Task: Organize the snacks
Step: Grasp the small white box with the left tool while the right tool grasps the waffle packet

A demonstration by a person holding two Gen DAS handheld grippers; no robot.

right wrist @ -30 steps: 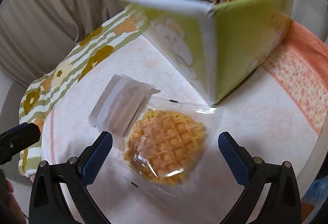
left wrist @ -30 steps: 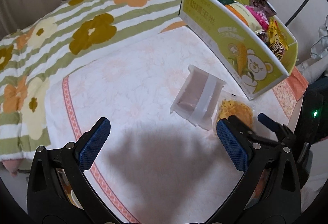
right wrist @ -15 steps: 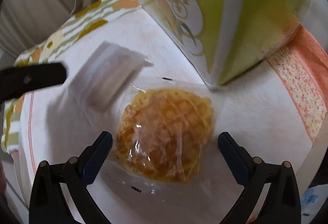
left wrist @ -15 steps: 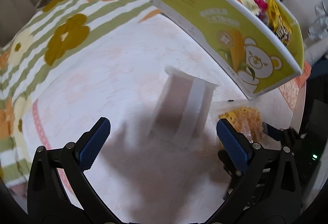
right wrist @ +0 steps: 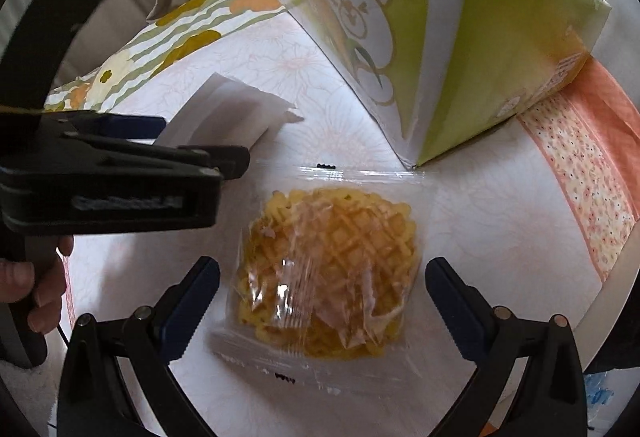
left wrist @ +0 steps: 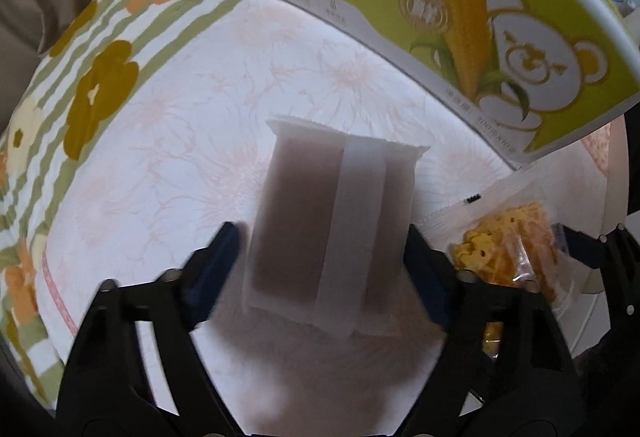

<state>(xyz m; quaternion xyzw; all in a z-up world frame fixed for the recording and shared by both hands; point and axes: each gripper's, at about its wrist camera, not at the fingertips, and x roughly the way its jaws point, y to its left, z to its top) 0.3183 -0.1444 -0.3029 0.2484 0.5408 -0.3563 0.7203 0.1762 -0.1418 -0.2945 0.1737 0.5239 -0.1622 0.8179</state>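
box already holds several snacks; two are left on the tablecloth beside it. my left gripper straddles the brown bar packet, not yet clamped; my right gripper stands wide around the waffle packet. box print is chinese, blurred; only a corn cob and bear logo are clear.

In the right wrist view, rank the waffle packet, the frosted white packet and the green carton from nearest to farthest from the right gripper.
From the right gripper:
1. Waffle packet: between its open fingers, on the tablecloth.
2. Frosted white packet: farther, upper left, by the left gripper.
3. Green carton: farther back, upper right; close to the white packet in range, so their order is uncertain.
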